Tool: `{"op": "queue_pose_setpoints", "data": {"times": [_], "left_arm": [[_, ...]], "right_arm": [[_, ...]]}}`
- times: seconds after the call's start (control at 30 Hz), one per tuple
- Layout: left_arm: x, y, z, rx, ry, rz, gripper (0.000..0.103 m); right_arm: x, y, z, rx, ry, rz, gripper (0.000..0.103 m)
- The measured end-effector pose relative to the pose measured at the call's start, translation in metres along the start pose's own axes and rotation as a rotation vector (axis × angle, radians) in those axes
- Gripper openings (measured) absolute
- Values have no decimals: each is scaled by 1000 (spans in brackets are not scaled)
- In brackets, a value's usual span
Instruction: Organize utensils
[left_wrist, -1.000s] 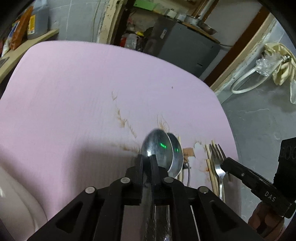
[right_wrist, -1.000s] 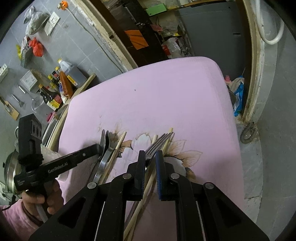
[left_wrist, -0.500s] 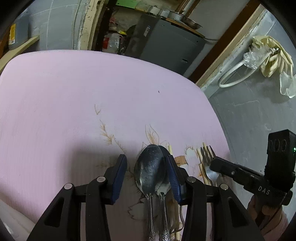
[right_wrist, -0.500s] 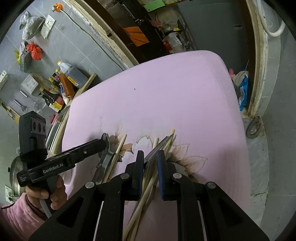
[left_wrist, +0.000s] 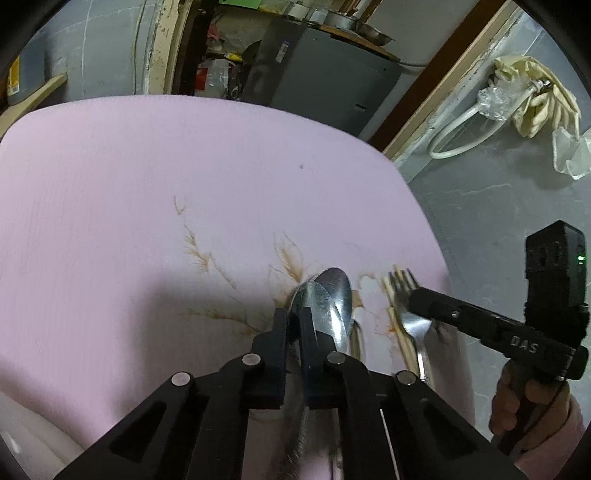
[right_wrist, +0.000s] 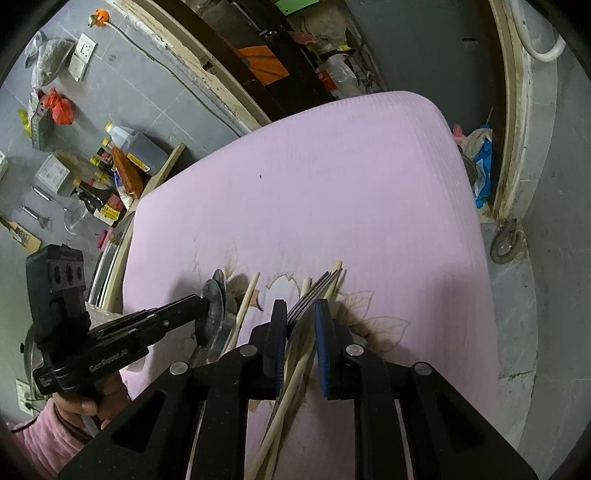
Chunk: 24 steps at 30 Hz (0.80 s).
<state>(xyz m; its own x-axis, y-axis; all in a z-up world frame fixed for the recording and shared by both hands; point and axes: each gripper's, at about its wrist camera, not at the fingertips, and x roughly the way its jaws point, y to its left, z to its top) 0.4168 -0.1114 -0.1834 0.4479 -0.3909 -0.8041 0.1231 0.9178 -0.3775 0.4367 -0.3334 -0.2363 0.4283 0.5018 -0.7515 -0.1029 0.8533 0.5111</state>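
Two steel spoons lie overlapped on the pink mat (left_wrist: 184, 166). My left gripper (left_wrist: 293, 321) is closing its jaws on the neck of the nearer spoon (left_wrist: 314, 301), pads pressing it; the other spoon (left_wrist: 341, 286) shows just behind. To the right lies the fork (left_wrist: 404, 286) beside pale chopsticks (left_wrist: 391, 317), with my right gripper (left_wrist: 415, 299) at its tines. In the right wrist view my right gripper (right_wrist: 300, 319) is shut on the fork (right_wrist: 314, 290), turned on edge, and a chopstick (right_wrist: 295, 373) runs below it. The left gripper (right_wrist: 201, 306) holds the spoon (right_wrist: 214, 297) there.
The mat (right_wrist: 332, 184) carries a brown flower print around the utensils. Bottles and jars (right_wrist: 125, 162) crowd a shelf at its left edge. A grey cabinet (left_wrist: 325, 88) stands beyond the far edge, and a white hose (left_wrist: 461, 129) hangs on the wall.
Half a second ago my left jaws stood wide around both spoon bowls; now they have closed on the nearer spoon's neck. The right gripper stays closed on the fork, hardly moved.
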Motion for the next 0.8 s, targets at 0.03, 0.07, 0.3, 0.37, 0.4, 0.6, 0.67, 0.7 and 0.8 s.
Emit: {"op": "queue_pose_setpoints", "data": {"times": [0.03, 0.07, 0.3, 0.37, 0.4, 0.6, 0.67, 0.7, 0.8], "left_arm": [[-3, -2, -1, 7, -4, -9, 4], [-4, -3, 0, 11, -7, -13, 3], [-7, -8, -1, 24, 4, -51, 2], [-5, -9, -3, 21, 20, -65, 2], [-4, -9, -5, 24, 27, -67, 2], [3, -2, -7, -5, 81, -77, 3], [5, 0, -6, -12, 107, -85, 4], [8, 1, -6, -14, 126, -92, 5], [12, -1, -9, -8, 160, -99, 8]], "right_arm": [[-2, 0, -2, 2, -3, 4, 11], [-4, 2, -4, 1, -6, 5, 11], [-13, -5, -16, 26, -11, -3, 9], [-15, -8, -20, 35, -10, 1, 9], [-15, -9, -21, 38, -10, 3, 9], [-14, -10, -19, 37, 6, 4, 9], [-14, -10, -18, 40, 13, 3, 9], [-14, -11, -17, 42, 15, 2, 9], [-13, -12, -17, 41, 22, -3, 9]]}}
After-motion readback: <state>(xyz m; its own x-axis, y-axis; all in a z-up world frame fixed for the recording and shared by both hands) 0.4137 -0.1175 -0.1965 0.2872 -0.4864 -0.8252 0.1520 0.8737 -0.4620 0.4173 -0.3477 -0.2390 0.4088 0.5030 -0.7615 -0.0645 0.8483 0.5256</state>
